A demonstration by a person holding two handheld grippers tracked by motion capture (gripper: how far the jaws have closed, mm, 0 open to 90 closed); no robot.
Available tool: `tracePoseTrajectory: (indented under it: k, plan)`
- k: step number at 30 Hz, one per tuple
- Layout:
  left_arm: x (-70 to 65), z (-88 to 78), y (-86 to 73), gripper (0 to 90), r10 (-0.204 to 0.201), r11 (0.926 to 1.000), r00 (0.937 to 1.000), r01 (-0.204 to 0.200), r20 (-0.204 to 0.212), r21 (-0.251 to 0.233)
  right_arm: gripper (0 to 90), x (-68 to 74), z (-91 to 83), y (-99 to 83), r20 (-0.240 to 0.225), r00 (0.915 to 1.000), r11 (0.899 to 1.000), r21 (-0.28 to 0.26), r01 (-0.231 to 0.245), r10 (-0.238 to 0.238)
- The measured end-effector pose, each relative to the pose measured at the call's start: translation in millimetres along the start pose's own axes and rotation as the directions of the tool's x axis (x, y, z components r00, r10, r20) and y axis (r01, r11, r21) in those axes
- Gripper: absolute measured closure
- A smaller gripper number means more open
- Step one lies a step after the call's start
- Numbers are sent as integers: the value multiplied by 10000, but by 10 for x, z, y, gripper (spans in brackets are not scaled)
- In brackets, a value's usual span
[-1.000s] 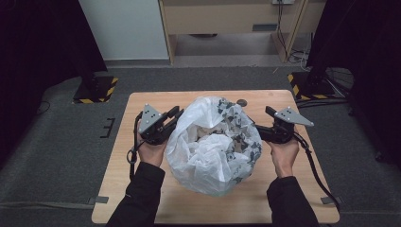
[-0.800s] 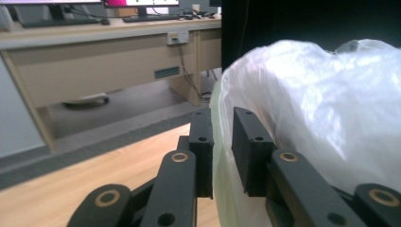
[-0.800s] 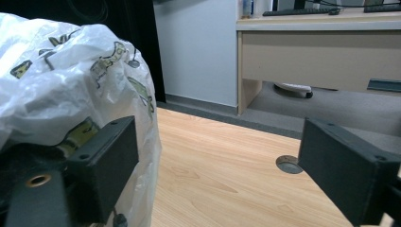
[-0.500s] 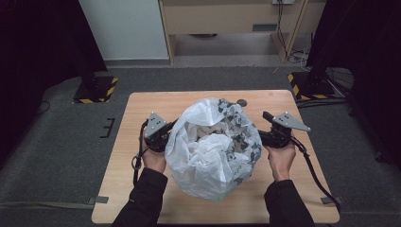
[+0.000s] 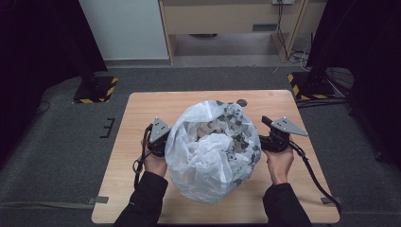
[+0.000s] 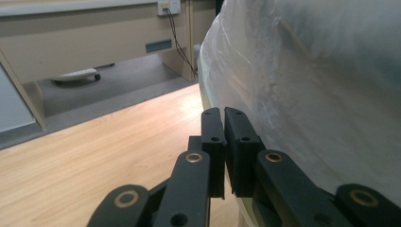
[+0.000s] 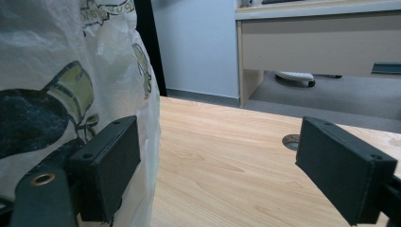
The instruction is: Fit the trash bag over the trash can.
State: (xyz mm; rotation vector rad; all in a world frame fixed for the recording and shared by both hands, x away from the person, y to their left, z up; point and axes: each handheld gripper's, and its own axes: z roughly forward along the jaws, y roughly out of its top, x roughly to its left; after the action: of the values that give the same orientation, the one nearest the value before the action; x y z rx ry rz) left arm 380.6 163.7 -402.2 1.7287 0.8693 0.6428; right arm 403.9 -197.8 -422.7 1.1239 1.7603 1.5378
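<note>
A large plastic bag sits bulging in the middle of the wooden bench, and the work in hand appears to be taking hold of it from both sides. The left hand-held gripper lies against the bag's left flank; in the left gripper view its jaws have just been closing and now stand clenched, pads nearly touching. Whether a thin fold of film is pinched between them cannot be told, since the bag's skin runs just beside the right-hand pad rather than plainly through the gap. The right hand-held gripper waits at the bag's right flank with its jaws spread wide, one pad resting against the printed film and the other well apart over bare wood. The next move, by this reading, calls for the right jaws to gather a pleat of film and close, after which both hands could lift or pull the mouth apart; a shallow bite would likely slip off such slick material. The bag is thin, translucent and crinkled, milky white on the left and printed with dark and yellowish figures on the right, puffed into a rounded heap. The bench is pale, smooth-grained wood with a small round hole near its far edge.
</note>
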Motion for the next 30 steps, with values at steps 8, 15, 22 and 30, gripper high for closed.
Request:
tracePoseTrajectory:
  k: [8,15,22,30]
  plan:
    - [-28,33,-115,873,12,9994,10000,-10,-55,349,143,2,14,-100,46,9999,9998,90,-152,151]
    - [-29,74,-233,870,-203,9980,9998,202,3,593,143,7,20,-165,153,9999,9997,242,20,-24]
    - [-24,84,-265,859,-296,9972,9996,297,-27,682,142,8,34,-237,271,9996,9994,322,-99,90]
    - [46,48,-284,759,-391,9973,9983,416,-422,612,131,-34,-18,-179,434,9990,9992,383,66,-82]
